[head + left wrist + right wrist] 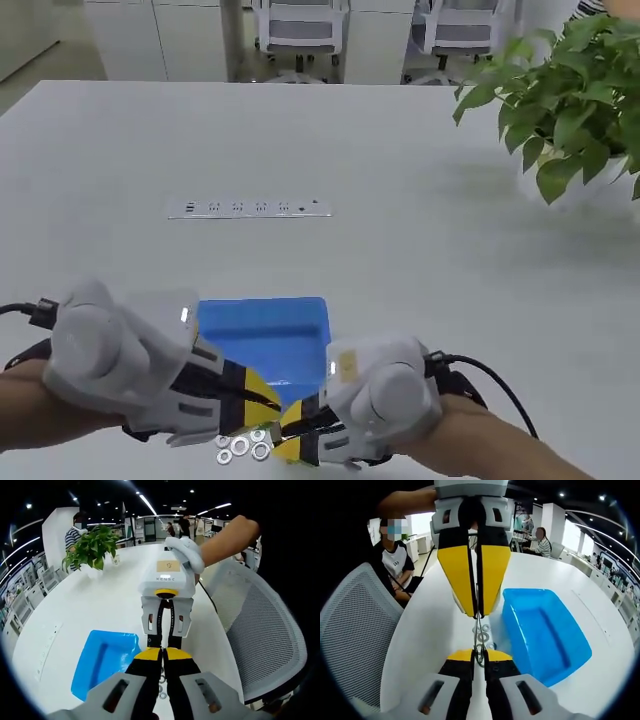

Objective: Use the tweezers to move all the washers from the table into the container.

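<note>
Left tool [162,650] and right tool [479,653] both closed; right gripper view reveals washers [482,636] beside container [546,632].

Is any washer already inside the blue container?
No, the blue container is bare inside, and the washers lie on the table beside it.

Two hand-held grippers face each other low in front of the person, nearly tip to tip. L gripper [262,398] points right, R gripper [292,447] points left, both w/ jaws pressed together. L forearm [30,425] & R forearm [510,460] reach in from the sides.
</note>
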